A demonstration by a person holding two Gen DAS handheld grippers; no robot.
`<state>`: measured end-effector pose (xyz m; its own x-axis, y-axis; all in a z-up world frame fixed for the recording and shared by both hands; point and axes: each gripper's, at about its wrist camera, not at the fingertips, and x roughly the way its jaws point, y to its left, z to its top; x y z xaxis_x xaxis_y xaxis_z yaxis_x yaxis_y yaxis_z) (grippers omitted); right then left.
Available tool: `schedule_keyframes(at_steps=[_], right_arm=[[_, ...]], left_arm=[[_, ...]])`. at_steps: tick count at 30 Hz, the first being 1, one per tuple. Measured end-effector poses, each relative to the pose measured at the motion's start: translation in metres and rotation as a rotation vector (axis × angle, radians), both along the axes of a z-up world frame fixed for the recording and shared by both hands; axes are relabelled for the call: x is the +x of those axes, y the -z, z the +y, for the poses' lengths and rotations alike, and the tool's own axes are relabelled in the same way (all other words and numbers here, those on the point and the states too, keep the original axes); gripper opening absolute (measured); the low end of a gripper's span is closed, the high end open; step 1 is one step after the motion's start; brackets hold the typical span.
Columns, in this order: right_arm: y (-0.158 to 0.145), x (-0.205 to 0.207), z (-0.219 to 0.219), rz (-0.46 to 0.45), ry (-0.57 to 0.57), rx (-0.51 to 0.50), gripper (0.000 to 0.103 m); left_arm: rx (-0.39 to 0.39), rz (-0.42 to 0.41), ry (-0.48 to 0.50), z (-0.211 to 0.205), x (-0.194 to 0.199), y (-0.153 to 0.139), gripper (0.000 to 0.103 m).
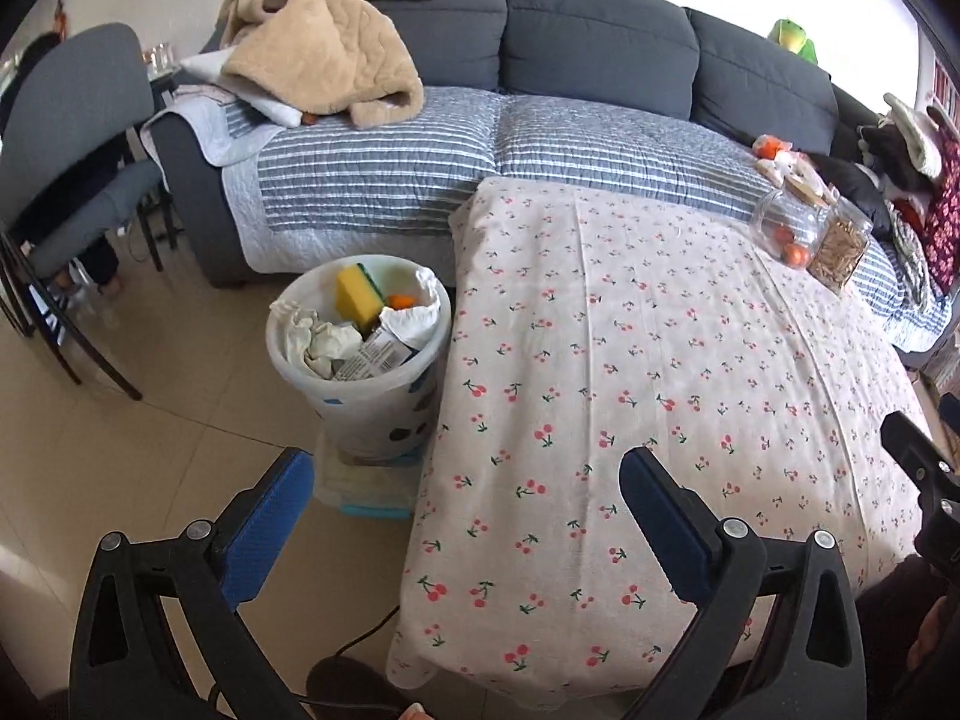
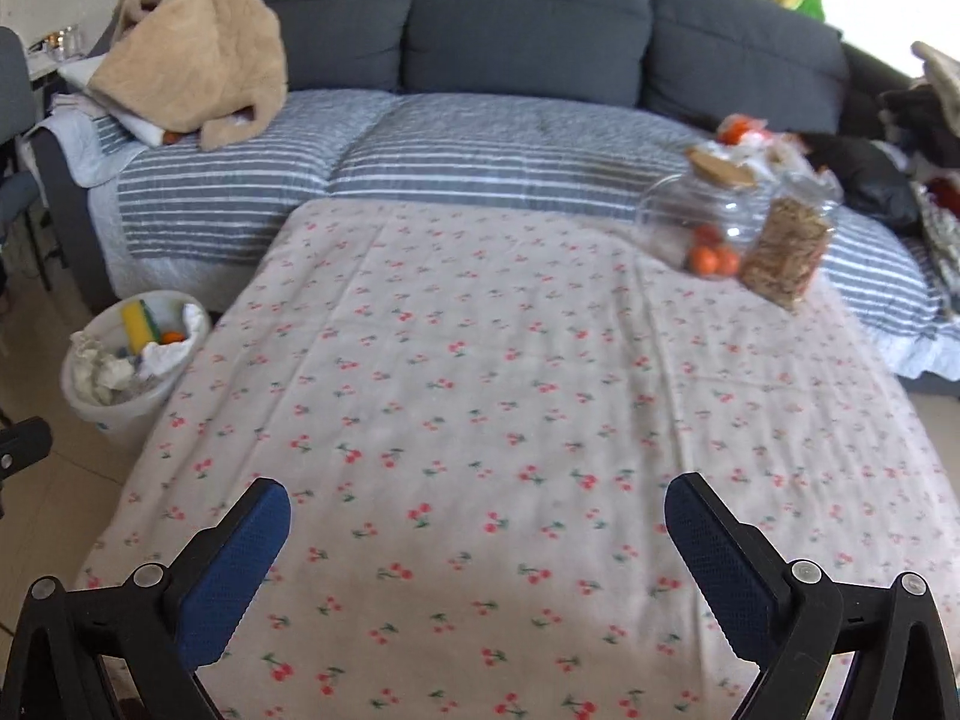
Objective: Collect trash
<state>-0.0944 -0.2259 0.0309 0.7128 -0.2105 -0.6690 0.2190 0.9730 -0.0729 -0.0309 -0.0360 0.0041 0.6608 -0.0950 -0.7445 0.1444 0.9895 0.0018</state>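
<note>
Both our tongs stand spread wide with nothing between them: the left gripper [image 1: 468, 516] hangs over the table's near-left edge, the right gripper [image 2: 477, 540] over the near middle of the cloth [image 2: 480, 396]. We see the trash in the bin [image 1: 360, 360], which stands on the floor just left of the table, close to the sofa [image 1: 384, 150]. It holds a yellow sponge [image 1: 357, 294], crumpled tissues [image 1: 324, 342], a small box [image 1: 375, 354] and something orange. On the table's far right stand two jars [image 1: 810, 228], one with orange fruit, one with pale sticks. A tan blanket [image 1: 324, 48] lies on the sofa's left end. A grey chair [image 1: 78, 138] stands far left.
</note>
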Motion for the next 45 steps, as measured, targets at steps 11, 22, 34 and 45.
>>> schedule_keyframes(at_steps=[11,22,34,45], right_arm=[[0.018,-0.005,-0.017,0.023,0.048,-0.018,0.102],[0.024,-0.004,-0.029,0.046,0.07,0.027,0.102],[0.024,-0.003,-0.027,0.053,0.063,0.033,0.102],[0.027,-0.003,-0.026,0.059,0.058,0.037,0.102]], left_arm=[[0.034,-0.014,0.017,-0.023,0.0,0.004,0.103],[0.043,-0.008,0.024,-0.027,0.001,0.007,0.103],[0.038,-0.005,0.027,-0.028,0.001,0.009,0.103],[0.035,-0.003,0.026,-0.028,0.0,0.009,0.103]])
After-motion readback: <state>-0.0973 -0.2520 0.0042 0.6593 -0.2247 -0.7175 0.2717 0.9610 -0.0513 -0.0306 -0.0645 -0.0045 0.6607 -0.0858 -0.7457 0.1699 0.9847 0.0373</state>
